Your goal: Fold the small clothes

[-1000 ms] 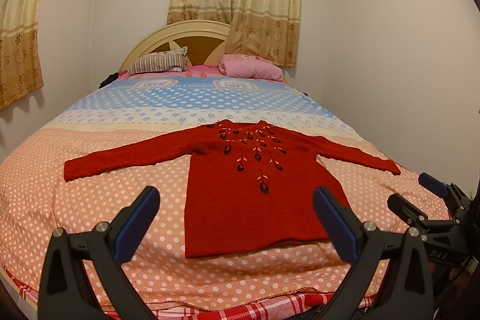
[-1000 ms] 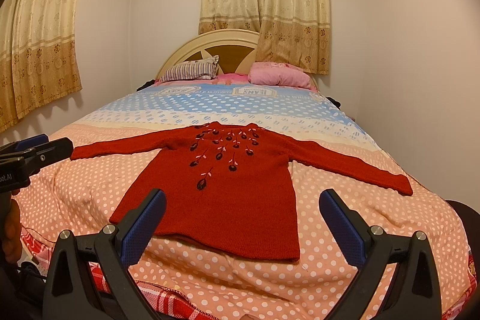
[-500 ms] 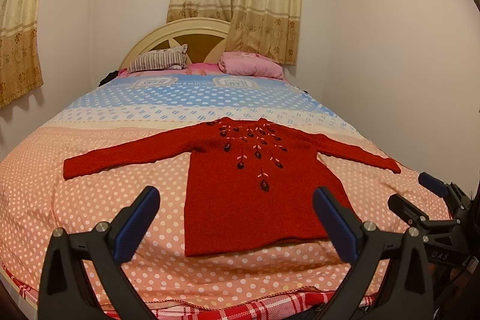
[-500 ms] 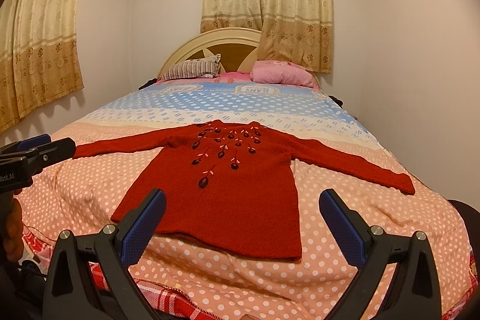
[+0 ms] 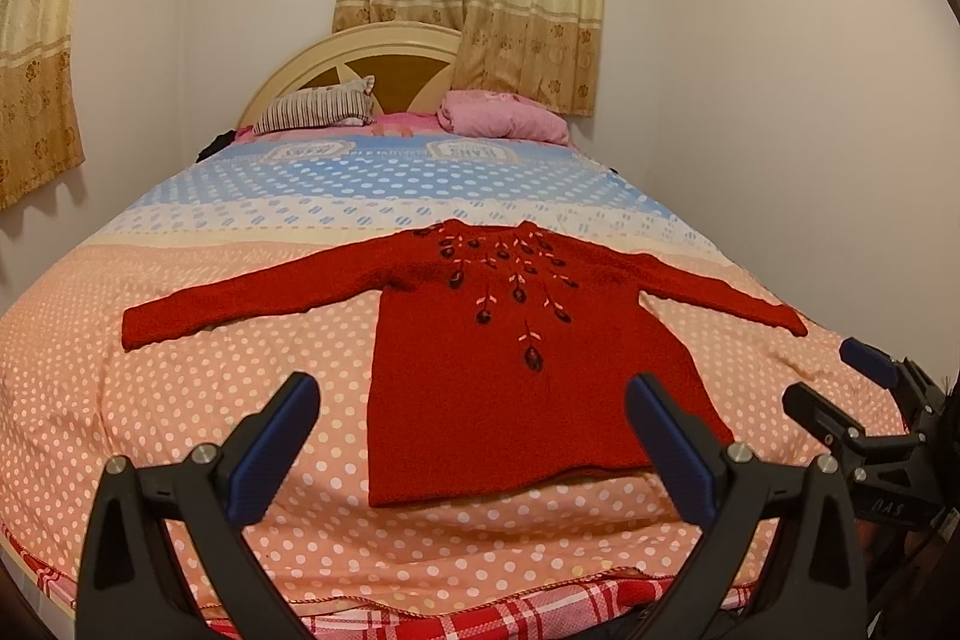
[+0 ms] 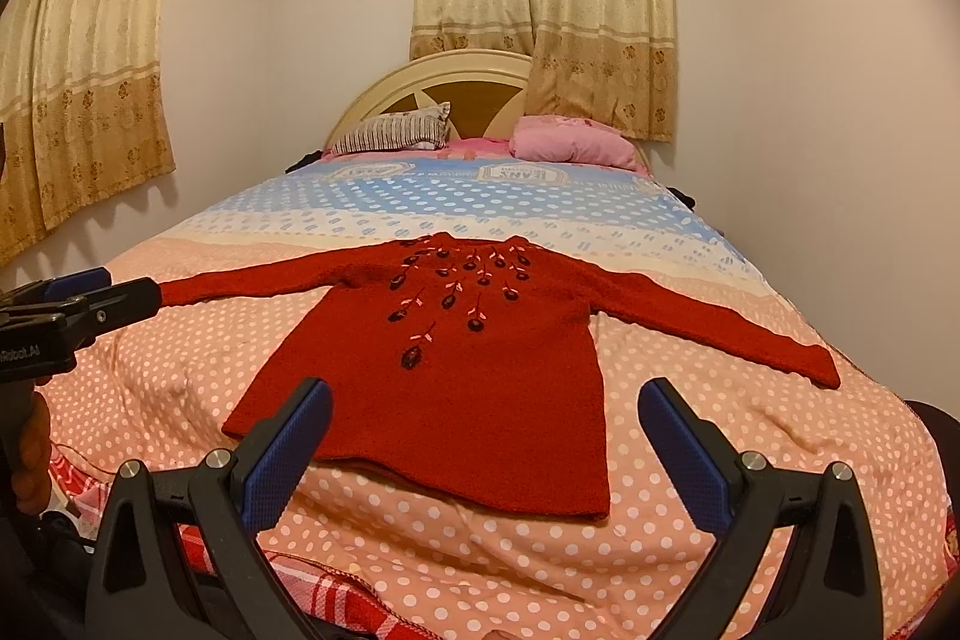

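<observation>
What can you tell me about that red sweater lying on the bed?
The red sweater is a small long-sleeved knit with a nubbly, woolly look. Dark flowers with pink leaves trail down from its round neckline. It lies flat and face up, not yet folded, both sleeves spread wide, neck toward the pillows, hem toward the foot of the bed. It rests only on the dotted peach bedspread. Both the left gripper and the right gripper are open and hover short of the hem, touching nothing.
</observation>
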Available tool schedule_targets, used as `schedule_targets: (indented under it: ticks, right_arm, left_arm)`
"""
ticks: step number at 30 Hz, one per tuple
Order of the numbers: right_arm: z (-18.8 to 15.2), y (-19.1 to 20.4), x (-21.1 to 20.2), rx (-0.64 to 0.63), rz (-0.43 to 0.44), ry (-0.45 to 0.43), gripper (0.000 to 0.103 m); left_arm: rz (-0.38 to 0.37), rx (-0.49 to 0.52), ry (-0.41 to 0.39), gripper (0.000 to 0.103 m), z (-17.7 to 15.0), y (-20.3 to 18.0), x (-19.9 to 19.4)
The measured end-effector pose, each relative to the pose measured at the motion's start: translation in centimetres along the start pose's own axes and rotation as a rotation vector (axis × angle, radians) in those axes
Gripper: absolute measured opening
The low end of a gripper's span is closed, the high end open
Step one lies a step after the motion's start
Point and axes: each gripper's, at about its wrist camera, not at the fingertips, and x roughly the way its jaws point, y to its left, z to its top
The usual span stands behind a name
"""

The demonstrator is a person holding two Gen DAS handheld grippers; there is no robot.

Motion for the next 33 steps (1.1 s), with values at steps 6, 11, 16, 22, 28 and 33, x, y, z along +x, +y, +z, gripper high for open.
schedule_targets:
  ticks: [6, 11, 16, 22, 28, 33]
  right_arm:
    - [-0.2, -1.1, 1.1, 0.013, -0.002, 0.017, 0.102]
    - [-0.5, -3.2, 2.9, 0.02, -0.027, 0.03, 0.102]
    - [-0.8, -6.6, 5.4, 0.071, -0.068, 0.053, 0.102]
    - [-0.8, -11.4, 8.4, 0.15, -0.108, 0.086, 0.102]
    - [-0.8, -16.3, 11.4, 0.263, -0.126, 0.14, 0.102]
    - [-0.8, -21.4, 13.4, 0.383, -0.162, 0.166, 0.102]
  left_arm:
    - [0.015, 0.003, 0.02, 0.103, 0.0, 0.5, 1.5]
    - [0.04, 0.025, 0.04, 0.103, 0.3, 1.5, 3.8]
    - [0.042, 0.032, 0.057, 0.103, 1.0, 2.7, 6.6]
    - [0.036, 0.02, 0.106, 0.103, 1.8, 3.1, 10.7]
    - [0.046, 0.026, 0.157, 0.103, 2.2, 3.0, 15.3]
    - [0.068, 0.052, 0.164, 0.103, 2.9, 2.9, 19.3]
